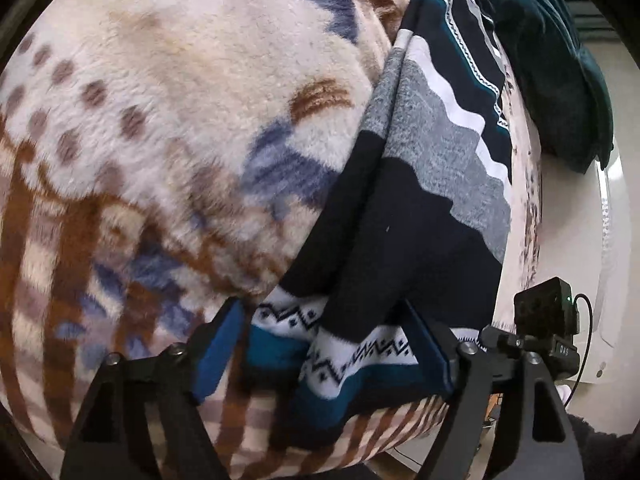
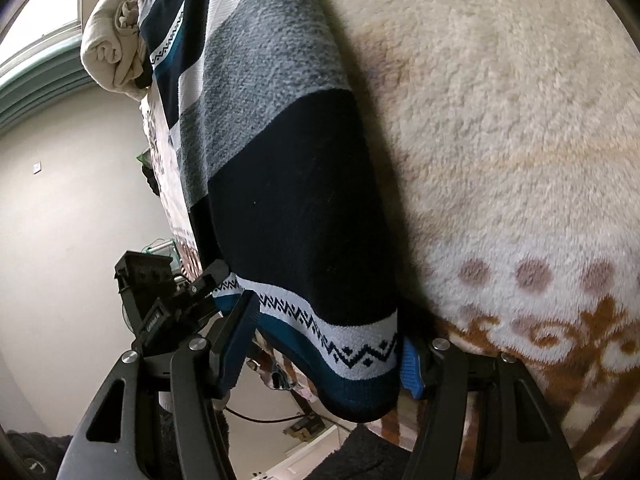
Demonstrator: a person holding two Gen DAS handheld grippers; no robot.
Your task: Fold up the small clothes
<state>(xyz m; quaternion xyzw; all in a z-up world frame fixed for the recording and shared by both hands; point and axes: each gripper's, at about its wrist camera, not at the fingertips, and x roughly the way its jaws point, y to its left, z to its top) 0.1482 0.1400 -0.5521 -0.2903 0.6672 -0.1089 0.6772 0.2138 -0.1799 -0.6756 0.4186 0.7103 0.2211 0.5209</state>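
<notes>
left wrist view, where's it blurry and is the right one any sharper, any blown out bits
Left wrist view: the fleece blanket smears at lower left, and the sweater hem by the left tool is soft. Right wrist view: sharper knit on the sweater, with a shadow along its right edge; the window strip at far left is blown out. Both bend strongly at the edges.

Probably bedroom: fleece blanket (image 1: 168, 112), clothes.

A: What carried the things?
B: A fleece blanket (image 1: 168, 92) with brown and blue pattern.
A: What lay on it?
B: A striped sweater (image 1: 420, 184); beyond the sweater, a dark teal garment (image 1: 552, 64) and beige cloth (image 2: 108, 52).
</notes>
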